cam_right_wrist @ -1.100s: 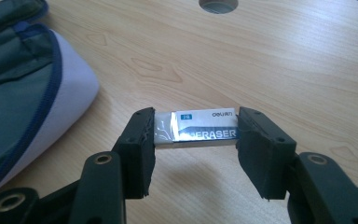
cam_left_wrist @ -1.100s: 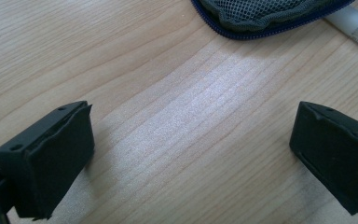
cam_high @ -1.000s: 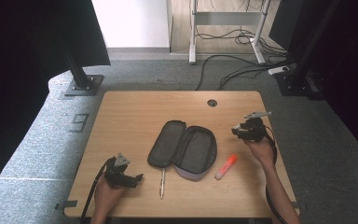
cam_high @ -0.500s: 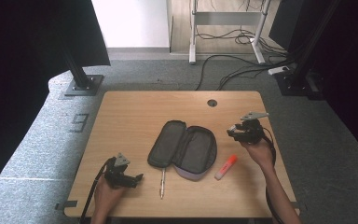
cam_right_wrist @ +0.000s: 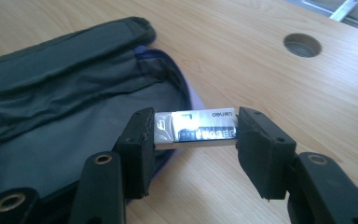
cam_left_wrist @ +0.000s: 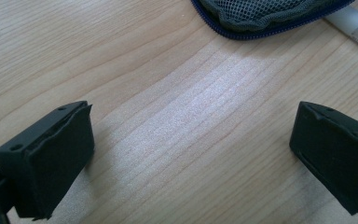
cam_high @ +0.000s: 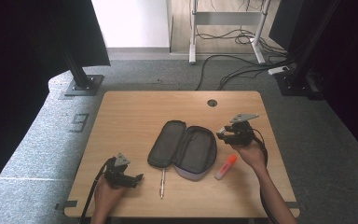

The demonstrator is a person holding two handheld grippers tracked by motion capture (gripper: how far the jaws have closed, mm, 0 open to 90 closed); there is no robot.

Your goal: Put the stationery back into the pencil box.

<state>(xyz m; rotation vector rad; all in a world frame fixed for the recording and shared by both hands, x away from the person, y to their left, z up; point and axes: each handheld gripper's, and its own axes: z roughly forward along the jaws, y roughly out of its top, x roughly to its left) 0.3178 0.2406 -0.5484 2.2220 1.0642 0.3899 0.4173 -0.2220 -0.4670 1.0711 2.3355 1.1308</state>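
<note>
Right gripper (cam_high: 223,134) nearer pencil case (cam_high: 182,149) rim, eraser (cam_right_wrist: 196,127) clamped.

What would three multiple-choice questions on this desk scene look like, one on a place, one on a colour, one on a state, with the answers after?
1. Where does the silver pen lie?
A. inside the case
B. on the table, just in front of the open pencil case, on the person's side
C. between the left tongs

2. What colour is the highlighter on the table?
A. orange
B. green
C. blue

3. What state are the right tongs in?
A. wide open, nothing held
B. shut on the pen
C. shut on a small eraser

Answers:
1 B, the high view shows it on bare wood beside the case's near edge.
2 A, its body is orange with a white end.
3 C, the right gripper view shows the eraser clamped between both pads.
</note>
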